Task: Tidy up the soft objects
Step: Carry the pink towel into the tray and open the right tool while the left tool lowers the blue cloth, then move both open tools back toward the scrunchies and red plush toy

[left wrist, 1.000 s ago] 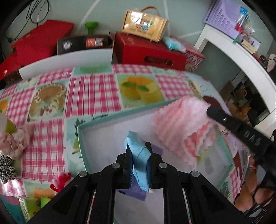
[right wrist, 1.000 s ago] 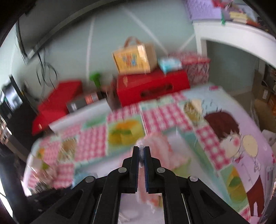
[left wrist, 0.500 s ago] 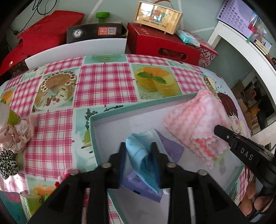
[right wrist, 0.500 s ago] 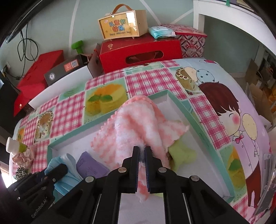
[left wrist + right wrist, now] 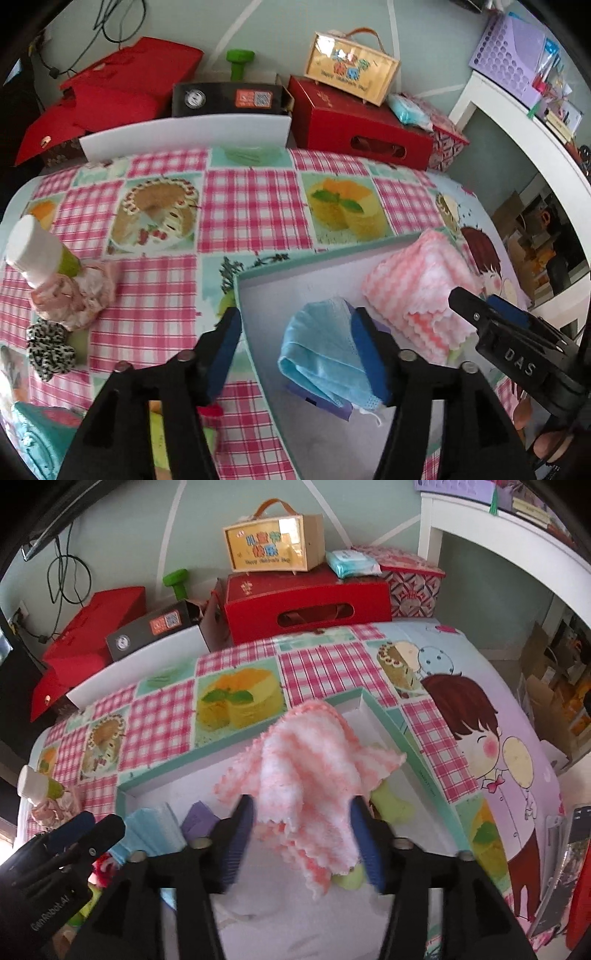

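Soft objects partly sorted: blue face mask (image 5: 325, 354) and pink-and-white waffle cloth (image 5: 314, 775) both lying inside shallow teal-rimmed box (image 5: 258, 273) on bench (image 5: 251, 206).

Left gripper (image 5: 299, 354) jaws just opened, standing wide, mask between them but pads not pressing. Right gripper (image 5: 301, 834) likewise just opened wide, cloth draped between jaws, released.

Step in hand, by judgement: release after drop-off, two items delivered together. Next move likely calls for lifting both grippers clear without snagging fabric, then heading left for the leftovers.

Count in box: one mask, one waffle cloth, one purple item (image 5: 199, 818) under the mask, one pale green item (image 5: 391, 805) under the cloth.

Count outside, left edge of bench: one pink scrunchie (image 5: 74, 299), one leopard-print scrunchie (image 5: 50, 349), one white-capped bottle (image 5: 37, 251). More bits at the near left corner, unclear.
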`<state>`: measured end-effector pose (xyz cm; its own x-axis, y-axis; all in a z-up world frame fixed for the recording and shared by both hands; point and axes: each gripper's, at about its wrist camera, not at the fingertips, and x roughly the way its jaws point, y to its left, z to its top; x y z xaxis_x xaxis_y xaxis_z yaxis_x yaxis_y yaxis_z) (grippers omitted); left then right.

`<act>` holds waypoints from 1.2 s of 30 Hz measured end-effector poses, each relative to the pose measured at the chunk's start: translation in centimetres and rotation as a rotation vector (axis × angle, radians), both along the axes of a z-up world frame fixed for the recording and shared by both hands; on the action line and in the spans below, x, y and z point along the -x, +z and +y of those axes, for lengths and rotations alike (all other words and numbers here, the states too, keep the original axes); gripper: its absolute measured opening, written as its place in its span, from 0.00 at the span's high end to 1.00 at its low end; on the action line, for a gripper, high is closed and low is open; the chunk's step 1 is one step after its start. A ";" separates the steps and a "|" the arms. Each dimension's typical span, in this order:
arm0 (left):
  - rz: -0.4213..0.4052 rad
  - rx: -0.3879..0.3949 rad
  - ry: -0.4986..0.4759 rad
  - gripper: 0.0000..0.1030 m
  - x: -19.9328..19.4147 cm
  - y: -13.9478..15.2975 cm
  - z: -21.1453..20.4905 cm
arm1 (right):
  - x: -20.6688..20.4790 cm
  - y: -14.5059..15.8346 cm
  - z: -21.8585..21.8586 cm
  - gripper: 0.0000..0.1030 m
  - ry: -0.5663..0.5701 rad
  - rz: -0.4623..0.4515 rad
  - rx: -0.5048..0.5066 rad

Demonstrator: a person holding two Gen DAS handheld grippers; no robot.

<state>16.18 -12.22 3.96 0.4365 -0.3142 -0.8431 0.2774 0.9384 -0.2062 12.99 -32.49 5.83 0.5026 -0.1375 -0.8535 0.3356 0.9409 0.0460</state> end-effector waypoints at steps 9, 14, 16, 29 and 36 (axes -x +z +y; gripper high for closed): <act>0.005 -0.024 0.070 0.14 -0.9 -0.2 1.8 | 0.1 0.6 0.9 0.00 0.026 -0.010 0.016; 0.036 -0.014 0.116 0.08 -1.5 -1.1 2.8 | -0.1 -0.1 1.0 0.00 0.031 0.013 -0.005; 0.041 -0.028 0.136 0.08 -1.7 -1.4 3.2 | -0.1 -0.2 1.0 0.00 0.029 0.017 0.002; 0.055 -0.056 0.184 0.08 -2.0 -1.3 5.4 | -0.1 -0.3 1.2 0.00 0.028 0.034 0.021; 0.052 -0.098 0.207 0.08 -2.0 -0.1 8.2 | 0.0 0.1 1.4 0.00 0.031 0.038 0.041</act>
